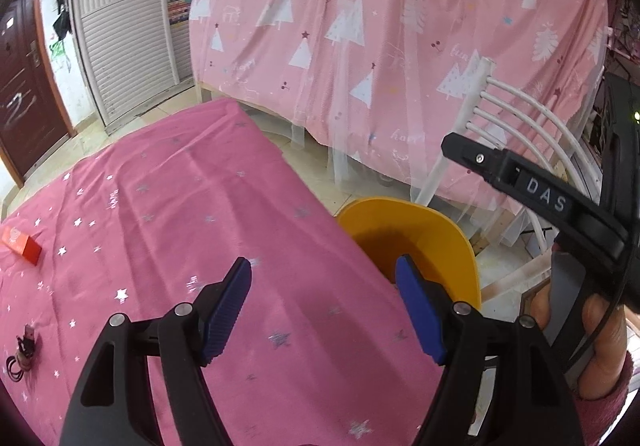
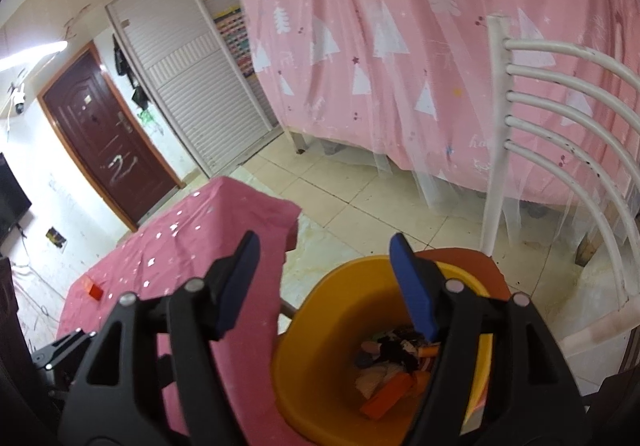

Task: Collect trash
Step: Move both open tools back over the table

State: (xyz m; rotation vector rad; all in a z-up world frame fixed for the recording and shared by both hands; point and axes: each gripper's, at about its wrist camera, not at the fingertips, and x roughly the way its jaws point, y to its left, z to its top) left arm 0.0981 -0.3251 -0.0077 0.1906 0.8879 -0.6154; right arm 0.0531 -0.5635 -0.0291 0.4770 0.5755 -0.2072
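A yellow bin [image 2: 320,346] stands on a chair seat beside the table; inside lie several pieces of trash [image 2: 390,370], among them an orange box and crumpled paper. My right gripper [image 2: 324,240] hangs open over the bin's near rim, nothing between its blue pads [image 2: 414,294]. In the left wrist view my left gripper [image 1: 324,262] is open and empty above the table's right edge, with the yellow bin [image 1: 420,238] just beyond its right finger. An orange box [image 1: 22,244] lies at the table's far left, also seen small as the orange box [image 2: 94,288].
The table wears a pink star-print cloth [image 1: 180,205]. A black cable [image 1: 22,350] lies at its left edge. A white chair back [image 2: 560,117] rises behind the bin. A pink draped bed [image 1: 400,25] fills the background. A hand [image 1: 600,342] holds the other tool at right.
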